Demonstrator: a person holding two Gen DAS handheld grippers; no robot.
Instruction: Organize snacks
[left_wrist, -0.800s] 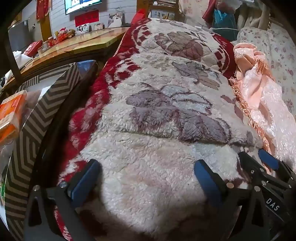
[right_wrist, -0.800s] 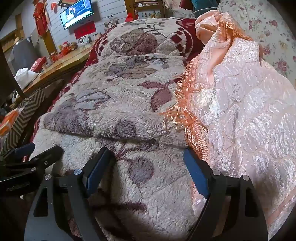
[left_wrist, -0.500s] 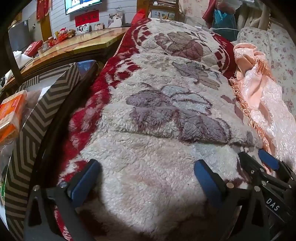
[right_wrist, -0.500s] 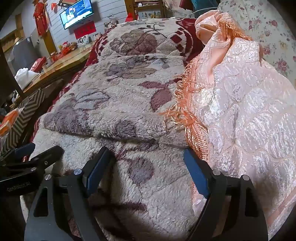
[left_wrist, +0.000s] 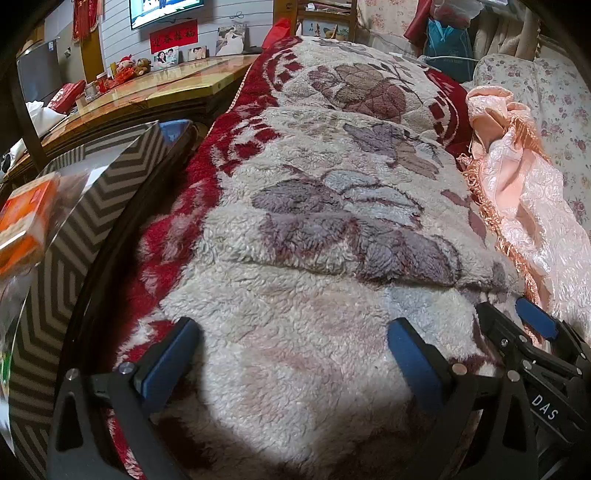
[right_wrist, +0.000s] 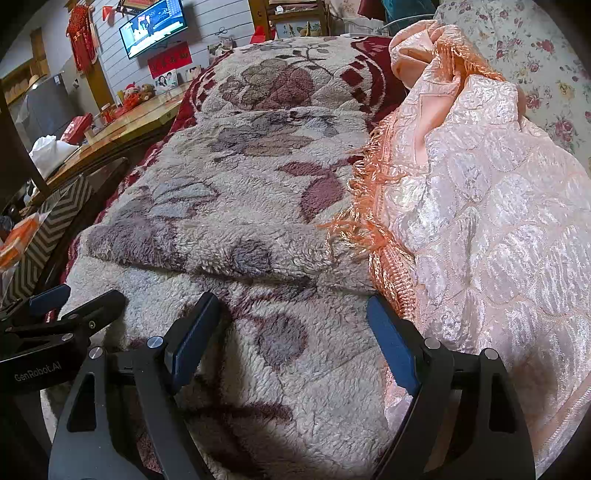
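Left gripper (left_wrist: 291, 354): jaws spread wide, nothing between the blue pads, poised low over a fleecy floral blanket (left_wrist: 332, 229); whether the pads touch the pile cannot be told. Right gripper (right_wrist: 291, 332): likewise wide open and empty, over the same blanket (right_wrist: 240, 192); its right-hand finger sits just beside the fringed edge of a peach satin cover (right_wrist: 480, 206). The two grippers lie side by side; the right one shows at the lower right of the left wrist view (left_wrist: 535, 332), the left one at the lower left of the right wrist view (right_wrist: 59, 317).

The blanket is folded in layers, cream pile with grey-mauve flowers and a red border on its left side; the peach cover lies along its right edge, overlapping it, with a rose-print fabric (right_wrist: 535, 74) beyond.

Snacks: an orange snack box (left_wrist: 26, 221) sits at the far left of the left wrist view, beside a tray with a grey chevron rim (left_wrist: 96, 221), well apart from both grippers; clear wrapping partly covers it; whether it rests inside the tray cannot be told. The same box appears small at the left edge of the right wrist view (right_wrist: 18, 240).

Further back: a wooden table (left_wrist: 147, 96) bearing red items and soft toys; framed photographs against the wall; a wall-mounted television (right_wrist: 153, 26) switched on.
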